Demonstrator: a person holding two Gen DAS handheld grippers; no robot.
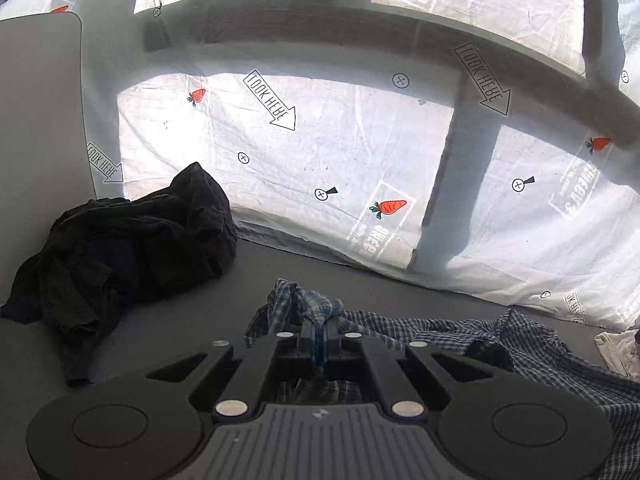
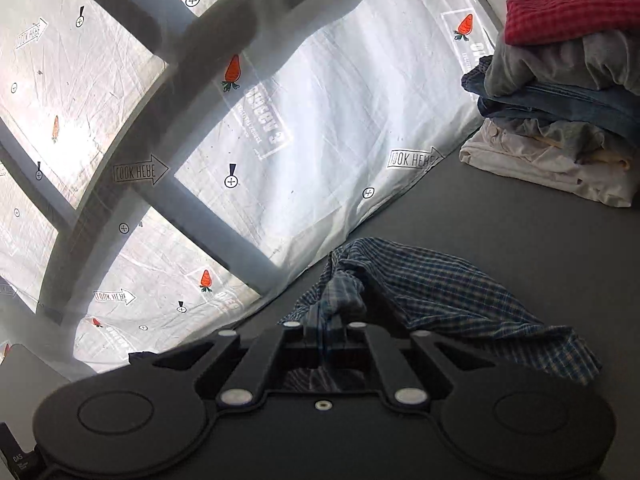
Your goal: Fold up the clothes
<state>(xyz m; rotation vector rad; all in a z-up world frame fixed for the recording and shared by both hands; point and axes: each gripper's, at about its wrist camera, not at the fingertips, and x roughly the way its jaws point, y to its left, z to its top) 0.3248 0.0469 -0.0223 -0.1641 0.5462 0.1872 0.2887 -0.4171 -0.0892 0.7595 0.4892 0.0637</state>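
I've got L gripper (image 1: 318,344) & R gripper (image 2: 323,334) both clenched on the blue plaid shirt (image 2: 440,284), lifting; next I'd spread it flat on grey table (image 2: 500,232).

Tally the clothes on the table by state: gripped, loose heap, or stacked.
Gripped: 1, the blue plaid shirt, held by left gripper and right gripper
Loose heap: 1, the black garment
Stacked: 1 pile, the folded stack; exact pieces unclear
Total: 3 groups
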